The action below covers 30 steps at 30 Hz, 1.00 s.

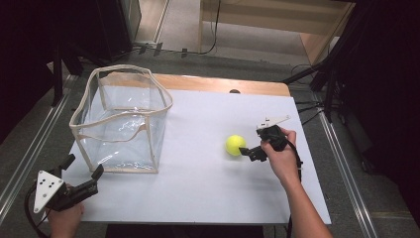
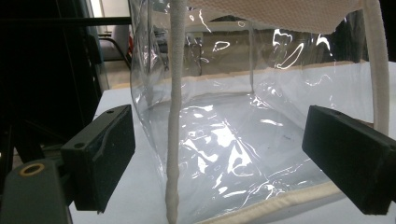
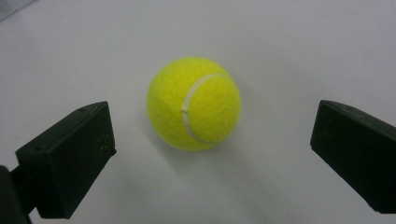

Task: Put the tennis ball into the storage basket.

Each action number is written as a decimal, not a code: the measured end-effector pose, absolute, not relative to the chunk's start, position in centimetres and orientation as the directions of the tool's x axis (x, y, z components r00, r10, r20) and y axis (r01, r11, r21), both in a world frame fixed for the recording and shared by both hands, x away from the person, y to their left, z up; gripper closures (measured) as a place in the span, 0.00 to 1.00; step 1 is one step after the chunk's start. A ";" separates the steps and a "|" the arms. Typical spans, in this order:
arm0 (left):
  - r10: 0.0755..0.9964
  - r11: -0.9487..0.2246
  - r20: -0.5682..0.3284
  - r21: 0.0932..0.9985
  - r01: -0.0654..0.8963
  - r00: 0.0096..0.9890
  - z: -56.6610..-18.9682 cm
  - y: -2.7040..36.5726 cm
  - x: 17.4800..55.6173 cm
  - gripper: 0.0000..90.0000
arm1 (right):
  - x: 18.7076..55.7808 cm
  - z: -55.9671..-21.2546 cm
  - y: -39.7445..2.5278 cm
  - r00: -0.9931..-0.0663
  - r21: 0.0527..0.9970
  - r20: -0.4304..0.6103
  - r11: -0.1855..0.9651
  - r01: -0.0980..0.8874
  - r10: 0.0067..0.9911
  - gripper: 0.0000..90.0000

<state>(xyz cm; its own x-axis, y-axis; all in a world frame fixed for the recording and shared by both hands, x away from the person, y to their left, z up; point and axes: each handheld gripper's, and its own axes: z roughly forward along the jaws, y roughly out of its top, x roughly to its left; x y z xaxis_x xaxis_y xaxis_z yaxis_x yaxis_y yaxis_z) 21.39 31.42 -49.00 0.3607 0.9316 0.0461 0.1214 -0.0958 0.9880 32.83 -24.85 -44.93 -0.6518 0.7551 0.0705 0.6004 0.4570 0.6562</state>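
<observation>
My left gripper point(image 1: 83, 166) sits at the table's point(image 1: 208, 188) seven o'clock corner, jaws spread, facing the clear bag point(image 1: 124, 124). My right gripper point(image 1: 246, 152) has jaws wide apart, just beside the ball point(image 1: 236, 145), which rests at its nine o'clock.

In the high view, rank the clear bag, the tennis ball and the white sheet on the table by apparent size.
1. White sheet, largest.
2. Clear bag.
3. Tennis ball, by far the smallest.
</observation>
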 end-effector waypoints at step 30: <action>0.931 -0.099 0.048 0.988 0.122 0.361 -49.0 31.4 21.4 0.11 | 34.9 -44.9 -22.7 -0.696 0.549 0.066 0.557 0.624 0.715 0.00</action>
